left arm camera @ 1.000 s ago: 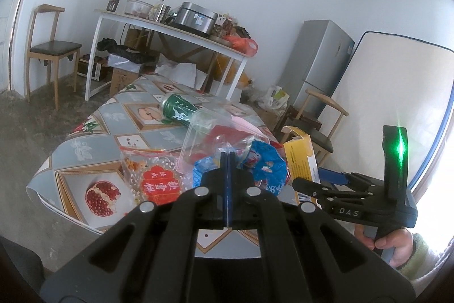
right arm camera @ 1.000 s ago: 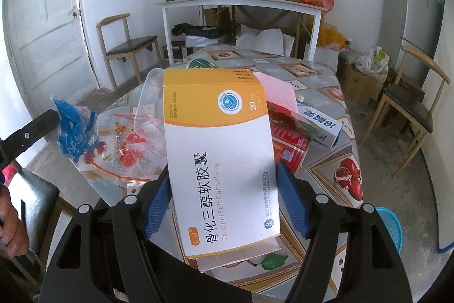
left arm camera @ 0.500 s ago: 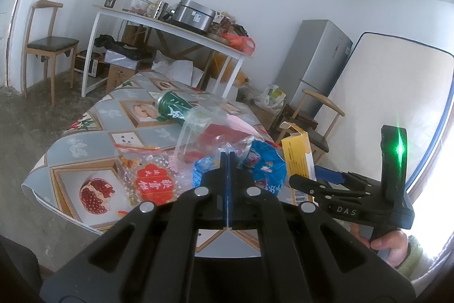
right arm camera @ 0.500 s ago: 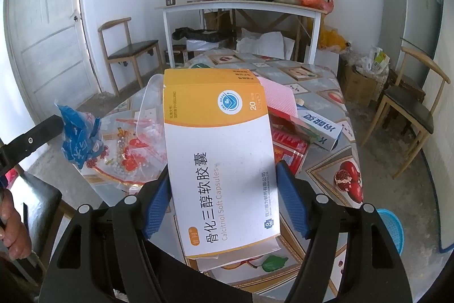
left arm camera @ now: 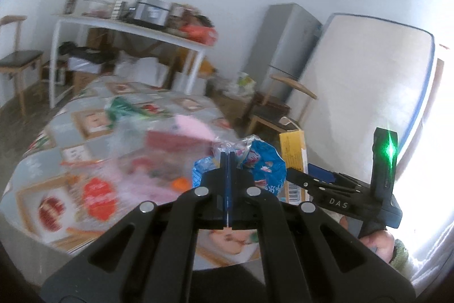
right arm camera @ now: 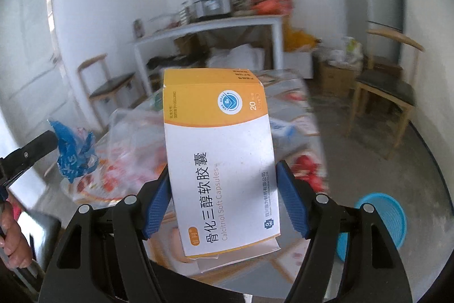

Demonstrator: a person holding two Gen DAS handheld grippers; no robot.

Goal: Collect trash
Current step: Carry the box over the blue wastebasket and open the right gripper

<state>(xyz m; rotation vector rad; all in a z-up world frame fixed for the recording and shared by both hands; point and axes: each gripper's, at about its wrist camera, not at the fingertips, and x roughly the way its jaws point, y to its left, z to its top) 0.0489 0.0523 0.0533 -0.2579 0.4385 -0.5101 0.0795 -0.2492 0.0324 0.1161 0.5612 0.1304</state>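
We are carrying two pieces of trash at once, one per tool. Our right gripper [right arm camera: 224,198] is squeezing the medicine box [right arm camera: 218,155] by its long side edges, the blue pads pressed against both flanks near its lower half, so the box is standing up along the fingers with its orange end at twelve o'clock. Gripping low is keeping the printed face clear, though the loose bottom flap is hanging out underneath.

Our left gripper [left arm camera: 227,181] is pinched fully together on the blue wrapper [left arm camera: 264,163]; thin film needs closed fingers, and the crumpled bulk is bulging out toward two o'clock of the tips.

Both items are hanging above the near edge of the patterned table [left arm camera: 37,181], where more litter is waiting: a clear plastic bag [right arm camera: 136,149] with red packets, at nine o'clock of the box. The blue bin [right arm camera: 377,220] is standing on the floor at four o'clock in the right view, and we judge that is where both loads are heading. The blur suggests we are swinging.
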